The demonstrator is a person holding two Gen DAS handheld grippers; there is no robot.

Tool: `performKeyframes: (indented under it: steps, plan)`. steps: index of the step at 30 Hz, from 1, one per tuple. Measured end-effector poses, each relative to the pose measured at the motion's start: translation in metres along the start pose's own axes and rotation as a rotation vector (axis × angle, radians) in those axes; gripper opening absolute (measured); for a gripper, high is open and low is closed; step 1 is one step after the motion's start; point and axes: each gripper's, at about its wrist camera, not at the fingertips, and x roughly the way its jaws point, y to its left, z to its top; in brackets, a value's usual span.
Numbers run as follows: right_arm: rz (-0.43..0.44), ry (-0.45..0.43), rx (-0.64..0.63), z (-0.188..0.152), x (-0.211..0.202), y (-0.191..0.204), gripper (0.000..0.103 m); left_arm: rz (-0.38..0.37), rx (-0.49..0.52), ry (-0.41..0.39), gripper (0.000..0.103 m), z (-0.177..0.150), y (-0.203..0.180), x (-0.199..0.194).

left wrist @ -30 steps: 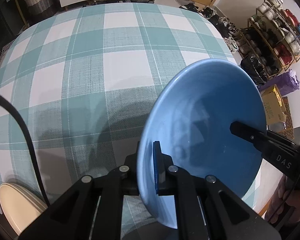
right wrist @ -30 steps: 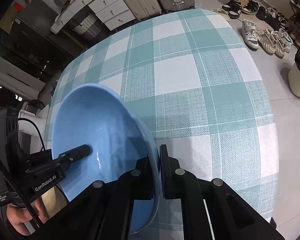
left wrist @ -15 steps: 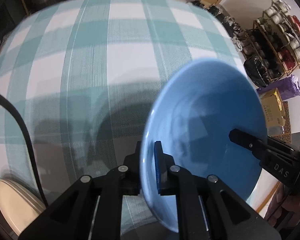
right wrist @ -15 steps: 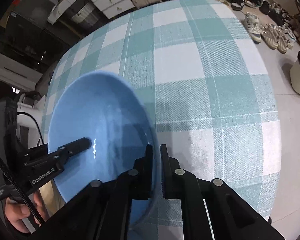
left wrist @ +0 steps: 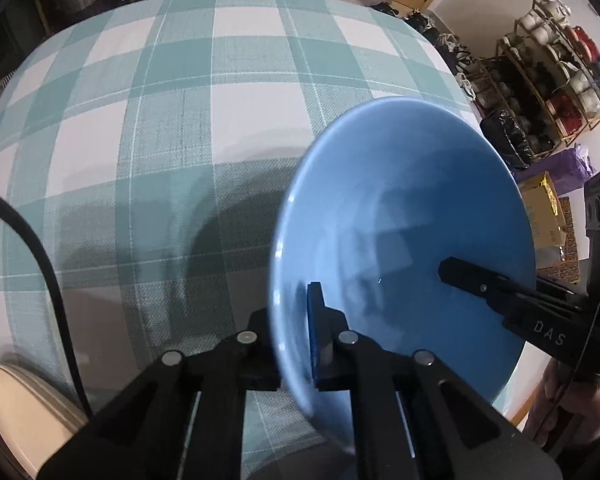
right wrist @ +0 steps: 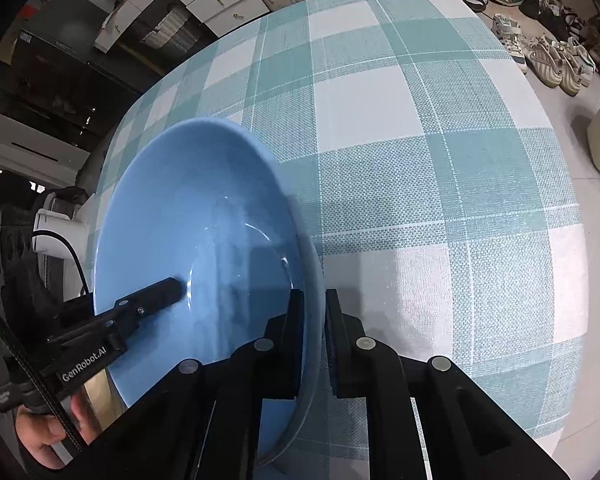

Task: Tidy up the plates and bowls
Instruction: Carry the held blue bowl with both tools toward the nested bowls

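A large blue bowl (left wrist: 412, 216) is held in the air above the checked tablecloth, gripped by both grippers on opposite sides of its rim. My left gripper (left wrist: 294, 312) is shut on the near rim in the left wrist view. My right gripper (right wrist: 312, 312) is shut on the opposite rim; the bowl (right wrist: 188, 232) fills the left of the right wrist view. Each gripper's inner finger shows inside the bowl in the other view: right one (left wrist: 500, 292), left one (right wrist: 140, 308). A cream plate (left wrist: 24, 412) lies at the table's near left edge.
The teal and white checked table (left wrist: 220, 100) spreads ahead. A shoe rack (left wrist: 540, 80) and a yellow box (left wrist: 544, 208) stand to the right of it. Drawers and suitcases stand beyond the far edge. Shoes (right wrist: 548, 60) lie on the floor.
The bowl, held by both grippers, has shifted slightly over the table and tilted a little. Both grips are unchanged.
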Motion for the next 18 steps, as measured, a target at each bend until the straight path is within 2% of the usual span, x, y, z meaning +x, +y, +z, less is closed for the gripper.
performKeyframes:
  steps: [5,18]
  plan:
    - [-0.026,0.022,0.005,0.001,-0.001,0.000,0.008,-0.012,-0.004,0.027,0.005,0.002,-0.002,0.002]
    - [-0.035,-0.014,-0.013,0.009,-0.040,0.017,0.008,-0.008,-0.007,-0.006,0.005,0.011,-0.010,-0.037]
